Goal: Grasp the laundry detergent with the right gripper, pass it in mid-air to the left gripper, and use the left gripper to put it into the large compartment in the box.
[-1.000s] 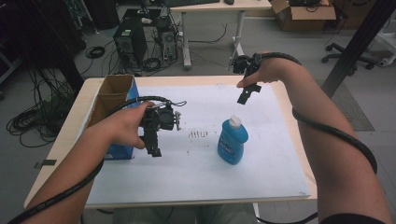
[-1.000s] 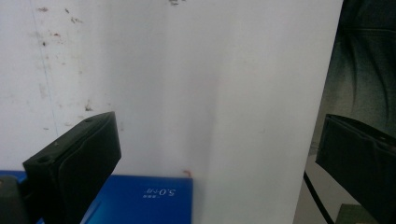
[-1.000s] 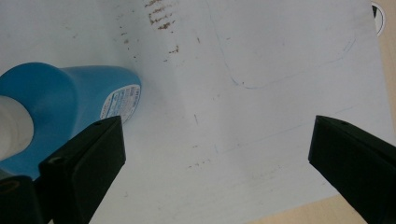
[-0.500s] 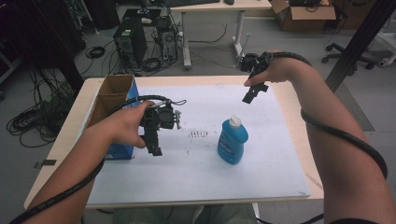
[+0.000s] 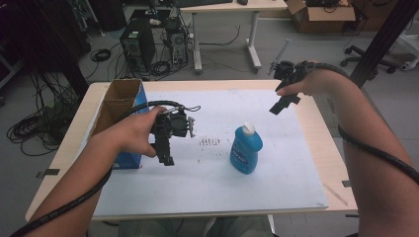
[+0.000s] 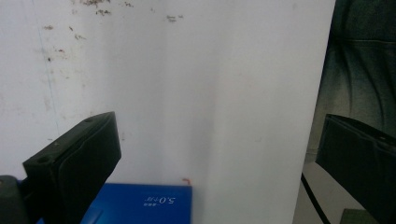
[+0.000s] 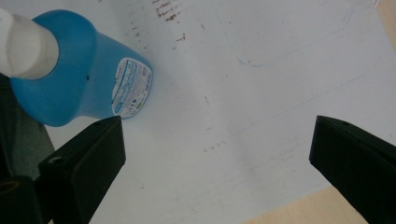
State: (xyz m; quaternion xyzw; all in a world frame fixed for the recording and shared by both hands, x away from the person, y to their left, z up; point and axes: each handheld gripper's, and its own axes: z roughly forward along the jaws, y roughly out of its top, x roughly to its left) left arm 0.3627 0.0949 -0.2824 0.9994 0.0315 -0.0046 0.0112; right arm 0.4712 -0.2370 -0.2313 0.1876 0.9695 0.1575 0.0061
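plainly, the white sheet (image 5: 197,192) covers most of the table (image 5: 64,148), likely as a clean work surface. the open cardboard box (image 5: 118,106) stands at nine o'clock on the sheet's edge, just beside the left gripper (image 5: 165,158), which hangs over the sheet with jaws spread wide and nothing in them. the blue bottle (image 5: 245,150) stands upright near the centre, white cap on, apart from both tools. the right gripper (image 5: 279,106) hovers at one o'clock, jaws wide and empty, angled down toward the bottle as if lining up a grasp.
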